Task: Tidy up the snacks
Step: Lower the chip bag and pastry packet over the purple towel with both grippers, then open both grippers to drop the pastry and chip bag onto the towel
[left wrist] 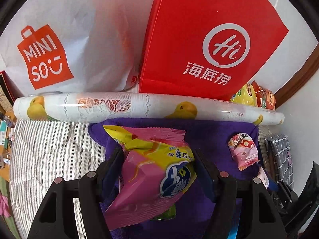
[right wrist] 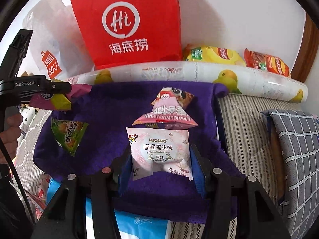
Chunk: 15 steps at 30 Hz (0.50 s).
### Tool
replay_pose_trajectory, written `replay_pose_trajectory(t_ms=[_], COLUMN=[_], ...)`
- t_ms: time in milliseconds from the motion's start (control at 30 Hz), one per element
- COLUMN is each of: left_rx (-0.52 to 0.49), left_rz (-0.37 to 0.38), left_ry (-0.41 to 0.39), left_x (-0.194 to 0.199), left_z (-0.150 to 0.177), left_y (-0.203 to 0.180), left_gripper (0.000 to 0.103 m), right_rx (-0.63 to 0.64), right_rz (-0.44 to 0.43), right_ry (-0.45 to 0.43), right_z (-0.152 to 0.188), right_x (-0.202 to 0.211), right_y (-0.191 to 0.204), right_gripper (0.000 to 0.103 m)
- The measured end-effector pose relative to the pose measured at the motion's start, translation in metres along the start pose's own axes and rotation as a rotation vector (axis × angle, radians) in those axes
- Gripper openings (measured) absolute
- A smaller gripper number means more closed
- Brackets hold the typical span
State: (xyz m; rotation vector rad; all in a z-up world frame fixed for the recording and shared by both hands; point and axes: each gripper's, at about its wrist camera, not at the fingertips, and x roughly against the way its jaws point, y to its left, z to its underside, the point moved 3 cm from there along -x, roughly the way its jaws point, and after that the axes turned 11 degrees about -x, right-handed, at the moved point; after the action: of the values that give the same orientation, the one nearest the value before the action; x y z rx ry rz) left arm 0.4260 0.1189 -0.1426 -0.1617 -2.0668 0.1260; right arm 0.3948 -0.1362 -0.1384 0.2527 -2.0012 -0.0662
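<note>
My left gripper (left wrist: pixel 158 155) is shut on a pink and yellow snack packet (left wrist: pixel 151 171), held over a purple cloth (left wrist: pixel 209 135). A small pink packet (left wrist: pixel 244 153) lies on that cloth to the right. In the right wrist view, my right gripper (right wrist: pixel 160 156) is shut on a white and pink snowflake-crisp packet (right wrist: pixel 159 151) low over the purple cloth (right wrist: pixel 107 109). Just beyond it lies a pink triangular packet (right wrist: pixel 169 109), and a green packet (right wrist: pixel 67 135) lies to the left. The left gripper (right wrist: pixel 59 91) shows at the left edge with its pink and yellow packet (right wrist: pixel 53 100).
A red paper bag (right wrist: pixel 127 23) and a white MINISO bag (left wrist: pixel 59 45) stand against the wall behind a rolled fruit-print sheet (left wrist: pixel 139 107). Yellow (right wrist: pixel 213 54) and red (right wrist: pixel 267 62) chip bags lie at the back right. Striped bedding (right wrist: pixel 241 123) and a grey checked cushion (right wrist: pixel 295 145) flank the cloth.
</note>
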Motion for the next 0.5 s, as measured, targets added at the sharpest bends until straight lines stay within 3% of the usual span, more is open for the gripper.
replay_pose_trajectory(t_ms=[333, 500], left_rx=[0.005, 0.001], left_rz=[0.025, 0.035], left_ry=[0.051, 0.061], left_x=[-0.012, -0.015], left_z=[0.004, 0.005], left_y=[-0.005, -0.006], left_gripper=[0.068, 0.068], right_rx=[-0.027, -0.058], right_rz=[0.027, -0.004], right_ry=[0.072, 0.105], right_z=[0.006, 0.007], right_x=[-0.013, -0.015], right_y=[-0.008, -0.011], right_gripper=[0.055, 0.055])
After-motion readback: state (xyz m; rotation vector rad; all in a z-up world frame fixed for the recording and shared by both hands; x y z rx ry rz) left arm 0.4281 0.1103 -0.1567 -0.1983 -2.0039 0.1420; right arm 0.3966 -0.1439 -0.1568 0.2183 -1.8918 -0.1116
